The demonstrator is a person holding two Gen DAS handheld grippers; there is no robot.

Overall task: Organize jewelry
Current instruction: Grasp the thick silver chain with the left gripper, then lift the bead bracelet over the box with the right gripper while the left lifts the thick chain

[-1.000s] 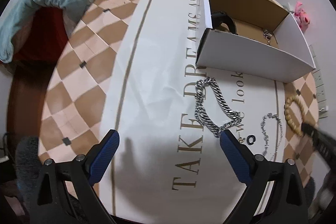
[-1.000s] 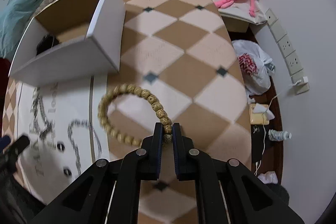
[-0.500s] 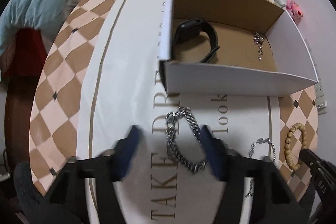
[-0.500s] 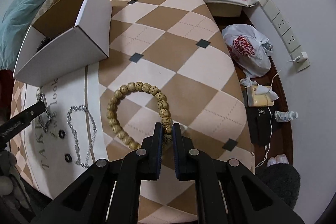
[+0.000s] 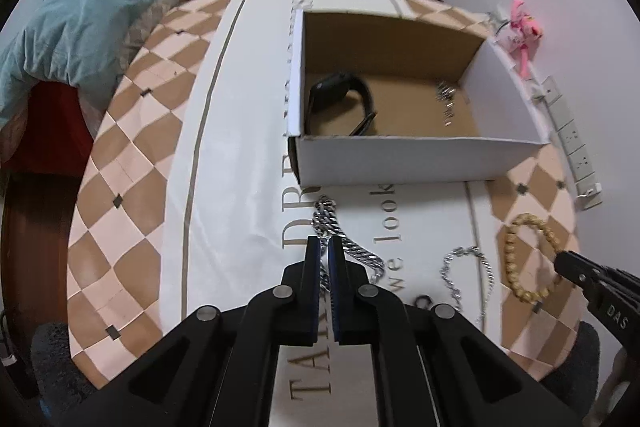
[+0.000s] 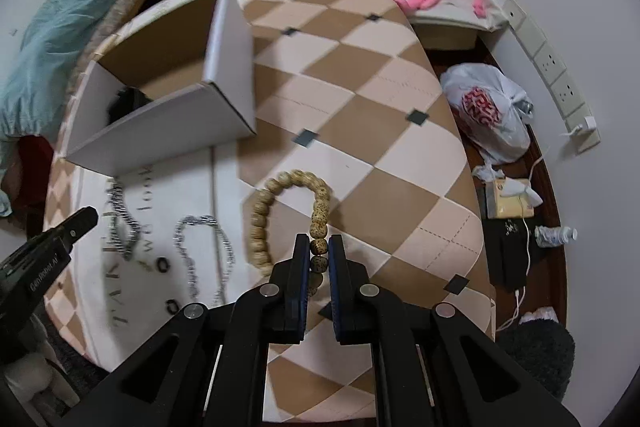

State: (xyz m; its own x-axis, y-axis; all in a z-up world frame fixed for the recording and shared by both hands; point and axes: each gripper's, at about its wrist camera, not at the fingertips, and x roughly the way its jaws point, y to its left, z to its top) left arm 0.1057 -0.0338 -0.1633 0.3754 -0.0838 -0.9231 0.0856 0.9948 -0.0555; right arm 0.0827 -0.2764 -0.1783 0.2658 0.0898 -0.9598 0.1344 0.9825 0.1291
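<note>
Left wrist view: your left gripper [image 5: 325,247] is clamping heavy silver curb chain [image 5: 362,255], links trailing on white printed cloth [image 5: 240,187]. Right gripper [image 6: 319,246] is pinching wooden bead bracelet [image 6: 260,223], loop hanging toward checkered bedspread [image 6: 360,107]. Pickup step looking done on both sides. Next, you are carrying both over cardboard box [image 5: 400,159] wall, beside black watch [image 5: 340,99], then releasing. Thin chain [image 5: 464,275] is waiting on cloth.
</note>
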